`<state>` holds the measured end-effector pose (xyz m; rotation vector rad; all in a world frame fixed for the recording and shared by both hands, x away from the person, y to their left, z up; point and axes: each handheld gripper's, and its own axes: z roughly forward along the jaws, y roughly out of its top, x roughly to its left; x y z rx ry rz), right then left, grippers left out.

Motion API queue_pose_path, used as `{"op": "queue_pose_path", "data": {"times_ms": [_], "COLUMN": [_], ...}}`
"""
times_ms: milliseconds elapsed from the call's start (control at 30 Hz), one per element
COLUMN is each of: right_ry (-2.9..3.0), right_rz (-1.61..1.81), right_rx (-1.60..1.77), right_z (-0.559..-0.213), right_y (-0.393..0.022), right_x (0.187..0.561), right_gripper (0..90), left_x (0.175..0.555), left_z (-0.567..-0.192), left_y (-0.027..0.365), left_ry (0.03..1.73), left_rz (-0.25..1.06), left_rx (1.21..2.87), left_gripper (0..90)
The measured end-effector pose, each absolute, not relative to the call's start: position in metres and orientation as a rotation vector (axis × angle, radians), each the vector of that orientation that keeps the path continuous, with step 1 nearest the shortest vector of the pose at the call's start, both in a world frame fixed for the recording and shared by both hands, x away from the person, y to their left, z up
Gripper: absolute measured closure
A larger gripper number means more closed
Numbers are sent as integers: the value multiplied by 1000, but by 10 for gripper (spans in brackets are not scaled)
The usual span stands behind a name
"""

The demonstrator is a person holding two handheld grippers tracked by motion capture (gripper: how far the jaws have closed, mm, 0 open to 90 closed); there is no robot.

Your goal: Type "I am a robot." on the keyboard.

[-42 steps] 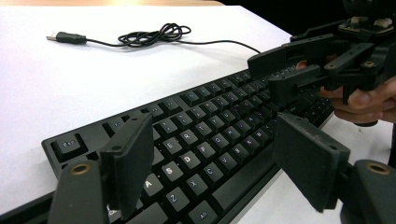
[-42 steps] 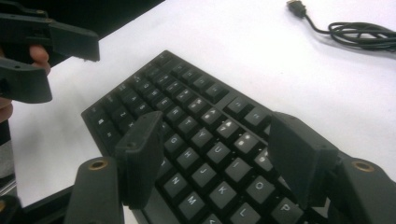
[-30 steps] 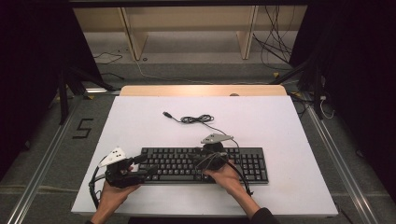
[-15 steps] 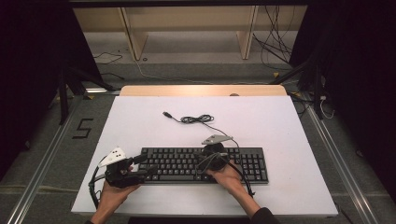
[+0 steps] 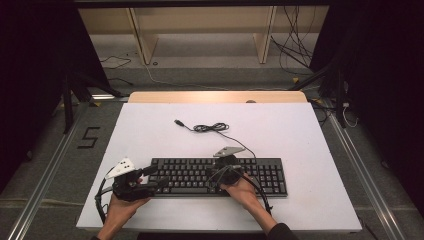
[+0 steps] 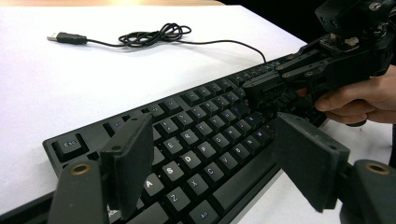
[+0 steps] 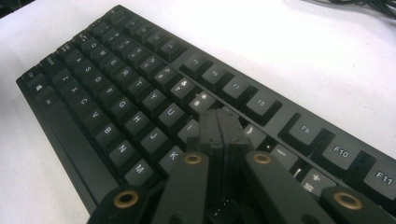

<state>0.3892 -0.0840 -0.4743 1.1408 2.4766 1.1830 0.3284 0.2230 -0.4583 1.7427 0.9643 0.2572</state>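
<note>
We see a black keyboard (image 5: 220, 176) lying flat near the front edge of the white worktop (image 5: 300, 130), a little toward our side of its middle. Its long axis runs left to right across the worktop, parallel to the front edge, with the function row on the far side and the space bar toward us (the Esc key sits at the left end, the number pad at the right). Its thin black cable (image 5: 210, 128) leaves the back edge, runs away from us and bunches into a loose coil on the bare worktop, ending in a USB plug (image 5: 178, 122) that points to the far left.

The right tool (image 5: 223, 170) hangs over the middle of the keyboard with its jaws pressed together, nothing between them; they have just been closing. In the right gripper view the joined tips (image 7: 219, 128) stand just above the keys around I and K, though we cannot tell if they touch a key.

The left tool (image 5: 152, 177) rests at the keyboard's left end with its jaws spread wide, gripping nothing. In the left gripper view its pads (image 6: 130, 161) flank the letter keys.
</note>
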Motion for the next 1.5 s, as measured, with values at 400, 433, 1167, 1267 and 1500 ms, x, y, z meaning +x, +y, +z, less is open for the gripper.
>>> {"op": "queue_pose_path", "data": {"times_ms": [400,433,1167,1267,1500], "right_ry": [2485,2484,2436,2440,2432], "right_rz": [1150,1145,1331,1340,1376], "right_rx": [1123,1117,1097,1094,1095], "right_z": [-480,-479,-463,-461,-458], "right_y": [-81,-81,-91,-92,-96], "right_x": [389,389,377,375,371], "right_gripper": [900,900,650,594,500], "left_x": [328,328,331,332,335], "left_z": [-458,-458,-460,-460,-459], "left_y": [223,223,222,222,221], "left_ry": [964,963,989,996,1013], "left_rz": [257,258,261,259,260], "left_rx": [1745,1746,1757,1761,1767], "left_gripper": [288,288,296,312,372]}}
